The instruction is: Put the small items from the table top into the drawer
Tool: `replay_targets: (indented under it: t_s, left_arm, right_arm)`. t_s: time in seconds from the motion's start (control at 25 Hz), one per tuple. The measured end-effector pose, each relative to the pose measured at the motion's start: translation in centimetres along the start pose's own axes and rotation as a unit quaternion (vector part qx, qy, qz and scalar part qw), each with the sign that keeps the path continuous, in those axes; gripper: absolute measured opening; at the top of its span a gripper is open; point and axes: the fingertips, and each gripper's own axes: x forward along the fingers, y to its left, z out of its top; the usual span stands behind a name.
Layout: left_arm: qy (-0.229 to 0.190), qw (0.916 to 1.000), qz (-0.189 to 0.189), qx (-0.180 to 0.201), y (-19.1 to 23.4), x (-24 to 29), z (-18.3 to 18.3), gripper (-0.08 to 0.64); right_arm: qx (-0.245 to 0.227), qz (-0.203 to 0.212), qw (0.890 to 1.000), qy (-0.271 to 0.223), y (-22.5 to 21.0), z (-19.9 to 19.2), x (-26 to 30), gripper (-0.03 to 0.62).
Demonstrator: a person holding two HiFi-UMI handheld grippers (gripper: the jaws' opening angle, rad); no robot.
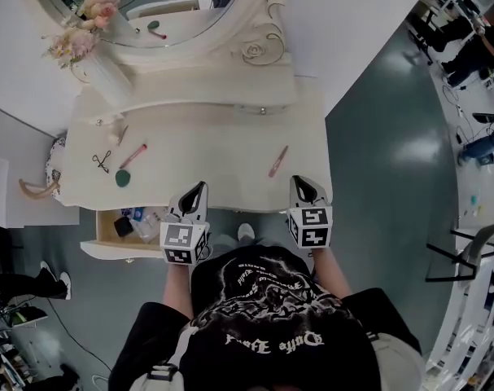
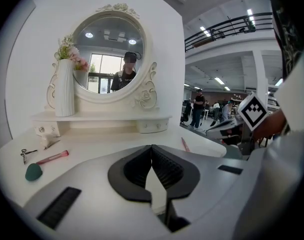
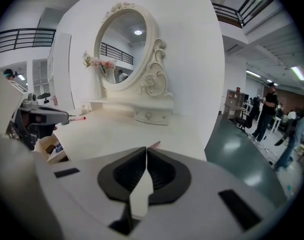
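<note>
- White table top (image 1: 206, 157) is seen bare along its front edge
- Left gripper (image 1: 198, 190) and right gripper (image 1: 303, 184) are held there, jaws closed, empty
- Drawer (image 1: 108, 233) is pulled out

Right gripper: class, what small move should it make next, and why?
Probably open the right gripper and reach forward to the pink stick: its jaws are shut and empty, that item lies nearest on the table top, and the drawer stands open.
</note>
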Motion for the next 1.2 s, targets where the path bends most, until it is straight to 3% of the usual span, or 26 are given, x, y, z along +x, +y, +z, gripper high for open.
replay_targets:
  t_s: [0.32,0.72,0.84,1.2]
  left_arm:
    - [0.016,0.9994,0.024,-0.019,1.5,-0.8,-1.3,0.015]
    - [0.032,0.9991,0.022,-0.016,2.4,-1.2,-1.6,0.015]
    - [0.037,0.9988,0.026,-0.019,3.0,-1.5,-1.9,0.015]
    - [0.046,0.9983,0.035,-0.005,4.0,-1.7,-2.2,0.015]
  right_arm:
    - [0.015,0.007,1.0,0.024,-0.2,-0.3,1.3,0.014]
    - [0.027,0.006,0.999,0.047,0.3,0.3,2.8,0.026]
    - [0.037,0.007,0.998,0.057,0.6,0.5,3.5,0.082]
    - [0.085,-0.01,0.993,0.085,0.8,0.9,6.8,0.154]
